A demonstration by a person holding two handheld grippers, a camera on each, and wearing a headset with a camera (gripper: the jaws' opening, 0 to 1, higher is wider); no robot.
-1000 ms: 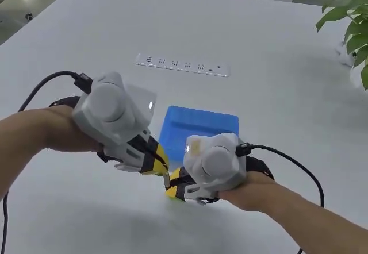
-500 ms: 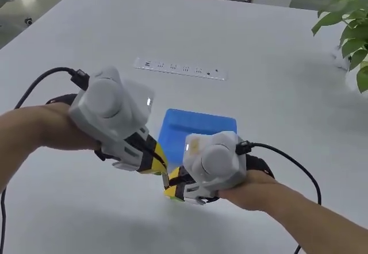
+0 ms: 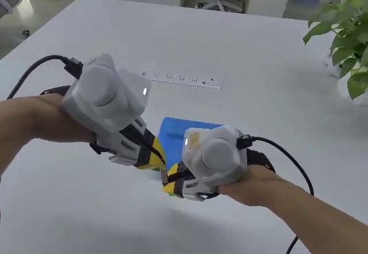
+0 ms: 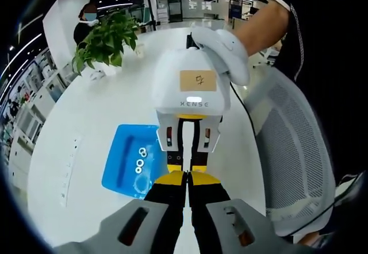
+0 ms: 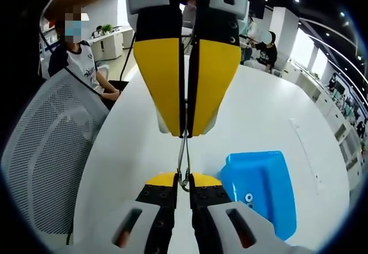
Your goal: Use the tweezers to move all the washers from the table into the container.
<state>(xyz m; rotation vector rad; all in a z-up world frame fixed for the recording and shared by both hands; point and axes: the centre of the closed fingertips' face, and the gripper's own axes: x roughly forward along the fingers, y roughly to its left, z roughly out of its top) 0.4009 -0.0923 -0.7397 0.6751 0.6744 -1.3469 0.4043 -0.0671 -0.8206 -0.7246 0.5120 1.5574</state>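
Note:
Over the near edge of the blue container (image 3: 187, 129), my left gripper (image 3: 155, 161) and right gripper (image 3: 168, 183) meet tip to tip. In the right gripper view, thin metal tweezers (image 5: 183, 153) run from my right gripper (image 5: 183, 180) up into the yellow jaws of my left gripper (image 5: 185, 132); both are shut on them. The left gripper view shows my left gripper (image 4: 187, 180) shut, facing the right gripper (image 4: 186, 166). Three washers (image 4: 140, 162) lie in the container (image 4: 122, 165). One washer (image 5: 248, 197) shows in the container (image 5: 270, 173).
A white power strip (image 3: 179, 79) lies on the white table (image 3: 259, 104) beyond the container. A green plant (image 3: 342, 41) stands at the far right. Office chairs stand past the table's far edge. A mesh chair (image 5: 52, 150) and a seated person are close behind.
The head camera has tilted, so the table sits lower in the picture. The two grippers stay tip to tip over the container's near edge, both still shut.

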